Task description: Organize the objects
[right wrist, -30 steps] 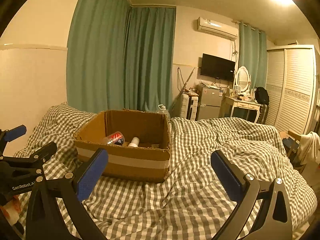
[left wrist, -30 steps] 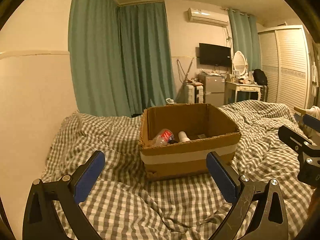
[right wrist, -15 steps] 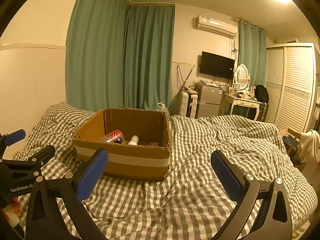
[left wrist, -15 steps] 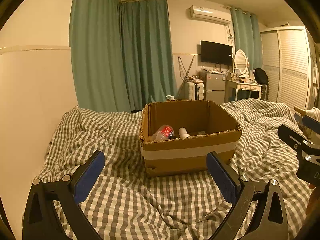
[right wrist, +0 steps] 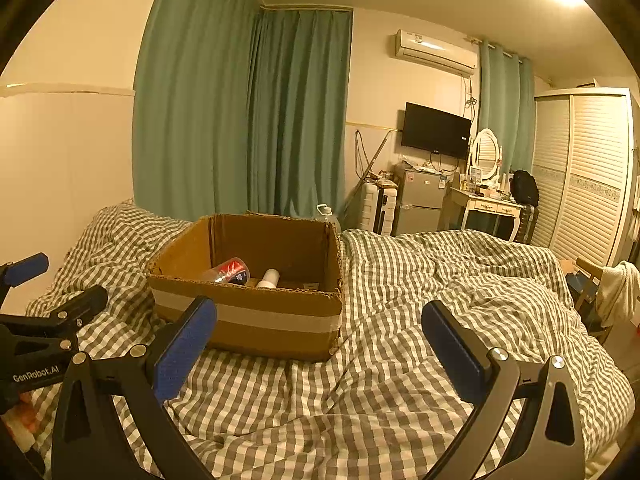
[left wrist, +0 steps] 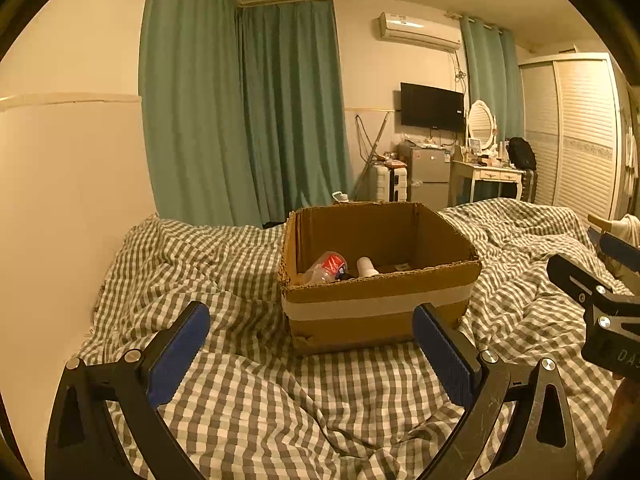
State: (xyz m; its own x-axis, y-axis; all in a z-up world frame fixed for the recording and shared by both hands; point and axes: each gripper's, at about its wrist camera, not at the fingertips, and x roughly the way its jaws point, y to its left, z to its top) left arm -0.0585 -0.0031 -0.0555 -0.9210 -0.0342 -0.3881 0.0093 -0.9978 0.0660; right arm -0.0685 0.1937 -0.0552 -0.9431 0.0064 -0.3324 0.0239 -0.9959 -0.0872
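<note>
An open cardboard box (left wrist: 380, 304) (right wrist: 248, 320) with a pale tape band stands on the checked bedcover. Inside lie a clear plastic bottle with a red label (left wrist: 326, 266) (right wrist: 228, 271) and a white cylinder (left wrist: 366, 267) (right wrist: 269, 278). My left gripper (left wrist: 312, 344) is open and empty, held above the bedcover in front of the box. My right gripper (right wrist: 320, 344) is open and empty, in front of the box and to its right. Each gripper shows at the edge of the other's view, the right one (left wrist: 600, 280) and the left one (right wrist: 40, 304).
The rumpled grey checked bedcover (left wrist: 280, 392) (right wrist: 440, 280) spreads all around the box. A pale wall (left wrist: 72, 200) bounds the left. Green curtains (right wrist: 240, 120), a small fridge (right wrist: 420, 200), a dressing table (right wrist: 492, 208) and a wardrobe (right wrist: 588, 176) stand beyond the bed.
Both views have tilted slightly, so the box sits a little lower in the left wrist view. Both grippers stay open and empty. The box and its contents have not moved.
</note>
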